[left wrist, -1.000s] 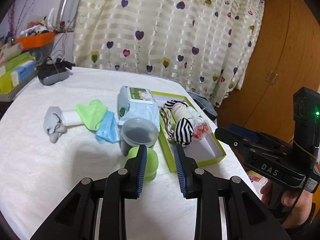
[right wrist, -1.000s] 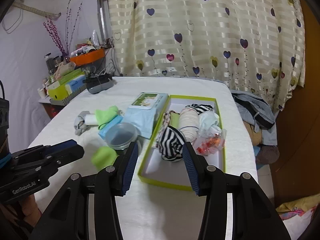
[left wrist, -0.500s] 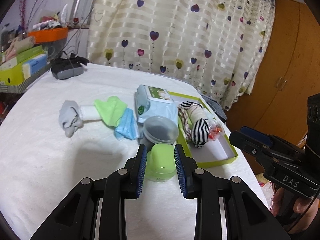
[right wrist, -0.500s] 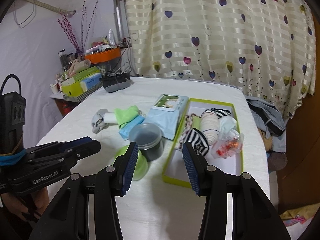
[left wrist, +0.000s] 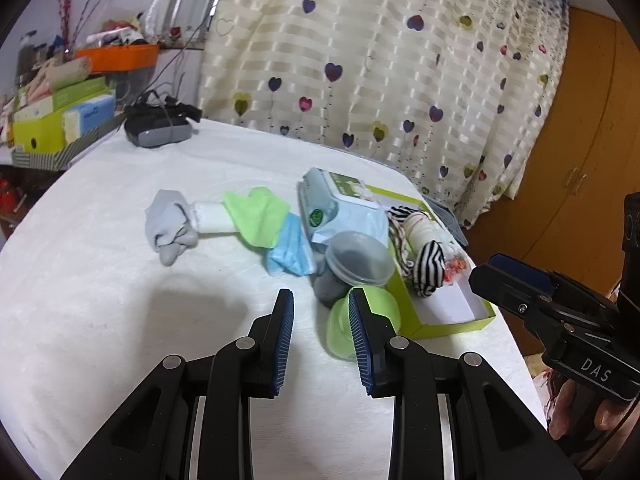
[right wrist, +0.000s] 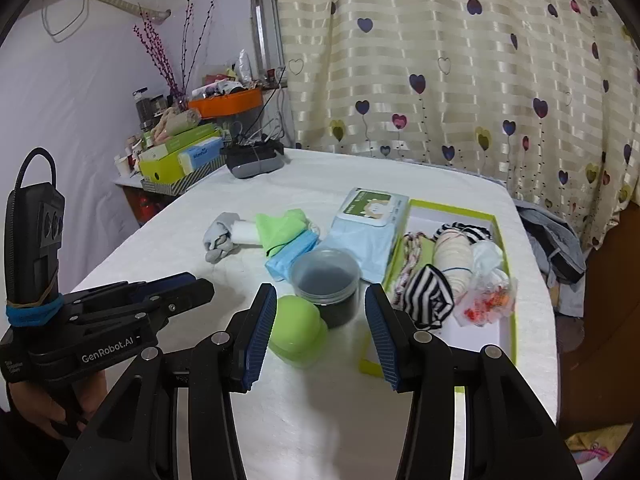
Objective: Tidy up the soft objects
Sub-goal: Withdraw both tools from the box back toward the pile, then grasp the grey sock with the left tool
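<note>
Green cup (left wrist: 362, 326) sits just right of the open, empty left gripper (left wrist: 320, 338) (beside the box (left wrist: 452, 326)).

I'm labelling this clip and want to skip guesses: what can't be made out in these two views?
- Clear tub contents: only a dark mass behind frosted plastic in both views.
- Green round container: left wrist view, partly hidden by the left claw.
- Wipes pack print: too small.
- Green box far end: contents overlap.
</note>
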Available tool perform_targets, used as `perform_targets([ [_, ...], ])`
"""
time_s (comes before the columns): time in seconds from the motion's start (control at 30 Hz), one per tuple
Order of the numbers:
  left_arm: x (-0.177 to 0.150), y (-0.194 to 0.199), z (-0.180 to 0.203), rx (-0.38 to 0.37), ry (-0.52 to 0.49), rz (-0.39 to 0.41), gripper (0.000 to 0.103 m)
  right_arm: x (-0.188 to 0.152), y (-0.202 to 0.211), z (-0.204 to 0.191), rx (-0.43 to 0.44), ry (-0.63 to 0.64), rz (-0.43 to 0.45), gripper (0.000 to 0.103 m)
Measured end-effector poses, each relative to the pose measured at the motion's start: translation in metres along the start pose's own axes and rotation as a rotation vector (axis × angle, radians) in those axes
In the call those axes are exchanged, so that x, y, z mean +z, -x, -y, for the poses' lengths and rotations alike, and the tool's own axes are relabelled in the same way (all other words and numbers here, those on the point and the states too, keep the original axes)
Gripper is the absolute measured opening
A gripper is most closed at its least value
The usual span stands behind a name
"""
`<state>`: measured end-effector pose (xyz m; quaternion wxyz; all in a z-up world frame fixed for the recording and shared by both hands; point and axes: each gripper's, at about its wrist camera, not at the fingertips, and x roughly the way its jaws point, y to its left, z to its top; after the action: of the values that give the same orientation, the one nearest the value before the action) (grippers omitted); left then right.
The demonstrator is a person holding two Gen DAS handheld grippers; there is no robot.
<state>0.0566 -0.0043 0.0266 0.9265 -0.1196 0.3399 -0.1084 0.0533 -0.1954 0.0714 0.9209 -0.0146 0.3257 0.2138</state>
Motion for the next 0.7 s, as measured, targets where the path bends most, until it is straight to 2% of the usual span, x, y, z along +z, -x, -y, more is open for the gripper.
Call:
perform_targets([
  [0.07,0.0,0.0,-0.007,0.003,0.014,0.0,0.028,0.001,-0.003,-0.003,0.003,0.005,-0.005,0.047],
  [0.17,0.001,0.001,-0.016,0.006,0.037,0.008,0.047,0.003,-0.007,-0.008,0.009,0.013,-0.009,0.047],
  [0.7,0.01,-0.007,-0.054,0.047,0.111,0.011,0.048,0.014,-0.034,-0.024,0.041,0.051,-0.035,0.047],
])
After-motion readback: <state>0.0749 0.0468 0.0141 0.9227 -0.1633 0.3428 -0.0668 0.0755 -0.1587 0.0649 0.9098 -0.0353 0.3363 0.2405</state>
